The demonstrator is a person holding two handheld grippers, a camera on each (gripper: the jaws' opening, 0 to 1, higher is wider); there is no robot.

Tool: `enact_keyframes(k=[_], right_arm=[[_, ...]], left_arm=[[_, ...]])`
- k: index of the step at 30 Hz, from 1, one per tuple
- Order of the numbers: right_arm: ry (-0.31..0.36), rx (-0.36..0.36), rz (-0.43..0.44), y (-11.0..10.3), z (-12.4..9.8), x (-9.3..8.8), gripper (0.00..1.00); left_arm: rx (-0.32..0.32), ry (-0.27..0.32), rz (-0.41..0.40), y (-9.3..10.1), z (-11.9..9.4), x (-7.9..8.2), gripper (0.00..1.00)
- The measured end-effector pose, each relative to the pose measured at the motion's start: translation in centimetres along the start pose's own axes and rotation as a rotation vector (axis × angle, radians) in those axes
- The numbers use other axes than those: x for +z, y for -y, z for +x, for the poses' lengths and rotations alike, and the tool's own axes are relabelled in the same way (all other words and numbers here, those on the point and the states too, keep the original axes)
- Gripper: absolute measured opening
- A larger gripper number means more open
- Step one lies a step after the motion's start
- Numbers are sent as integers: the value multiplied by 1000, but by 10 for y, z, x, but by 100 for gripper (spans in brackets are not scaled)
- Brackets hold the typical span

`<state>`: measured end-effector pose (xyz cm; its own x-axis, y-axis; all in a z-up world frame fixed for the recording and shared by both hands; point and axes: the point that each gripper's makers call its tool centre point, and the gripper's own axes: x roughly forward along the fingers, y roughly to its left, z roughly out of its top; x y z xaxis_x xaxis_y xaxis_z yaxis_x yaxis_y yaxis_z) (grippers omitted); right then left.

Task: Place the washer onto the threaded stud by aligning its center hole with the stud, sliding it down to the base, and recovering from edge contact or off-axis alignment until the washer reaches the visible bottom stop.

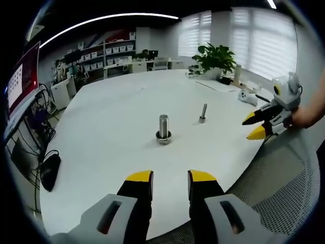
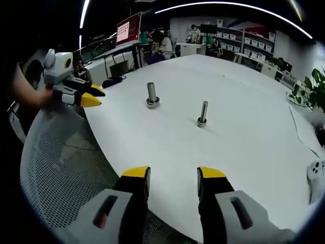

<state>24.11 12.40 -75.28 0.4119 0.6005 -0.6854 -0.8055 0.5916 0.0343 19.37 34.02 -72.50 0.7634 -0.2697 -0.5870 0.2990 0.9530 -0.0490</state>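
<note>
From the left gripper view I see my left gripper with its yellow-tipped jaws apart and nothing between them, hovering over the near edge of the white table. Ahead of it the thick threaded stud stands upright, and the washer sits around its base, flat on the tabletop. A thinner bolt stands upright a little farther back and to the right, apart from the stud. The right gripper comes in from the right edge, held in a hand, over the table's rim and a mesh chair back; its jaws are parted and empty.

In the right gripper view, my right gripper also stands open with nothing held. The stud with the washer at its foot is left of the thin bolt, and the left gripper hovers at the table's edge.
</note>
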Motion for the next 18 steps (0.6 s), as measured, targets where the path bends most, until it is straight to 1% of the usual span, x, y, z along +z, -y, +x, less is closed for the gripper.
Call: enact_keyframes(k=[6, 14, 18], right_arm=[[-15, 9, -15, -3, 1, -3, 39], [-21, 8, -18, -3, 1, -4, 39], [-17, 3, -4, 0, 1, -5, 39]], left_arm=[[6, 15, 17, 0, -1, 2, 25], [8, 11, 25, 1, -1, 1, 25], [8, 6, 24, 0, 0, 0, 25]])
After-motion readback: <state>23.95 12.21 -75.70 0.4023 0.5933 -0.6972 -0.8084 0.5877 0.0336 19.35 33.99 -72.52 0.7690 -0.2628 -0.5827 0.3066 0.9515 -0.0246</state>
